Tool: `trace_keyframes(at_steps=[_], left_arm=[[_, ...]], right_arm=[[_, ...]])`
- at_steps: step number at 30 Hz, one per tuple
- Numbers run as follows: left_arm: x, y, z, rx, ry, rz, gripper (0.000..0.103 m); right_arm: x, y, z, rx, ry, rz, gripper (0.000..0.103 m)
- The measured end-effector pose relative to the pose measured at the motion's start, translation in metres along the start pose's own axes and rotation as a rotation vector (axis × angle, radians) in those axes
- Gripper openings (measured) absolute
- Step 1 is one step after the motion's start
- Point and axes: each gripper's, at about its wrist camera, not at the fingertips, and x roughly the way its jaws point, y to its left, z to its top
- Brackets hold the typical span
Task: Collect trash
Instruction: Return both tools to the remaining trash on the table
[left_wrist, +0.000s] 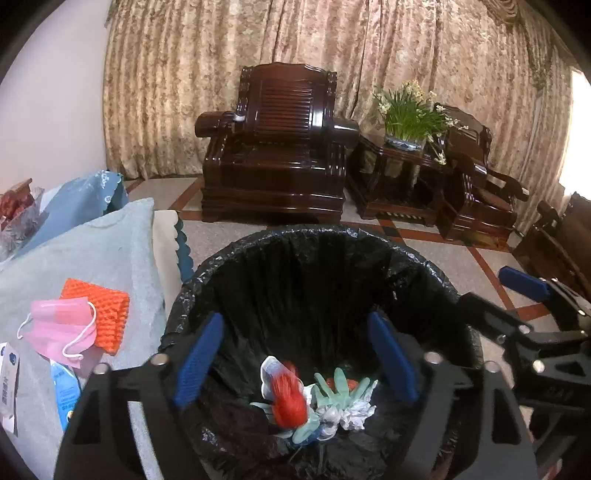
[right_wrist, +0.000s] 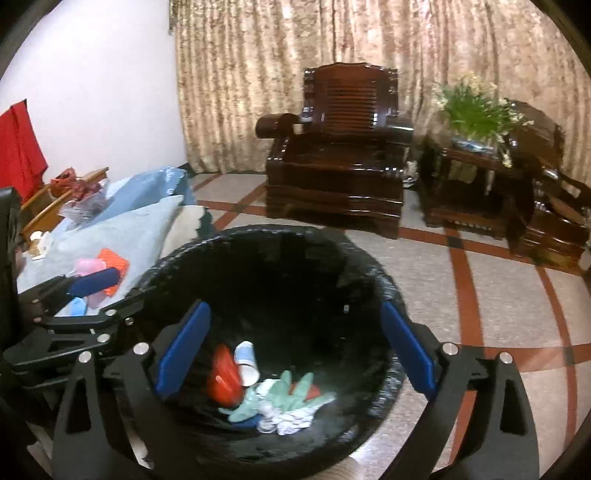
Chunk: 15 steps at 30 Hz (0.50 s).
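Observation:
A bin lined with a black bag (left_wrist: 280, 240) (right_wrist: 362, 266) stands on the floor below both grippers. Inside lie a red net (left_wrist: 290, 400) (right_wrist: 223, 380), a paper cup (right_wrist: 246, 362), a green glove (left_wrist: 340, 387) (right_wrist: 291, 393) and crumpled white paper (left_wrist: 356, 411) (right_wrist: 291, 419). My left gripper (left_wrist: 295, 363) is open and empty over the bin. My right gripper (right_wrist: 293, 349) is open and empty over the bin too. On the light blue cloth (left_wrist: 110, 243) to the left lie a pink face mask (left_wrist: 61, 328) (right_wrist: 88, 266), an orange foam net (left_wrist: 107, 314) (right_wrist: 116, 262) and blue-white wrappers (left_wrist: 66, 391).
A dark wooden armchair (left_wrist: 273, 147) (right_wrist: 340, 155), a side table with a flowering plant (left_wrist: 410, 118) (right_wrist: 476, 110) and another chair (left_wrist: 476, 177) stand by the curtain. The tiled floor (right_wrist: 480, 295) spreads right of the bin. A red cloth (right_wrist: 20, 147) hangs at far left.

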Motion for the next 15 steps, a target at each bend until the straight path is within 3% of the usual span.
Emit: trace_keyframes(at_steps=[8,15], left_arm=[[-0.015,0.016,0.002,-0.02,-0.022,0.018,0.084],[-0.052,0.056,-0.003,-0.063,-0.069,0.106,0.087]], right_arm=[[-0.004,-0.001,0.003,0.004,-0.008,-0.005,0.094],[-0.011,0.04,0.014,-0.034,-0.03,0.065,0.096]])
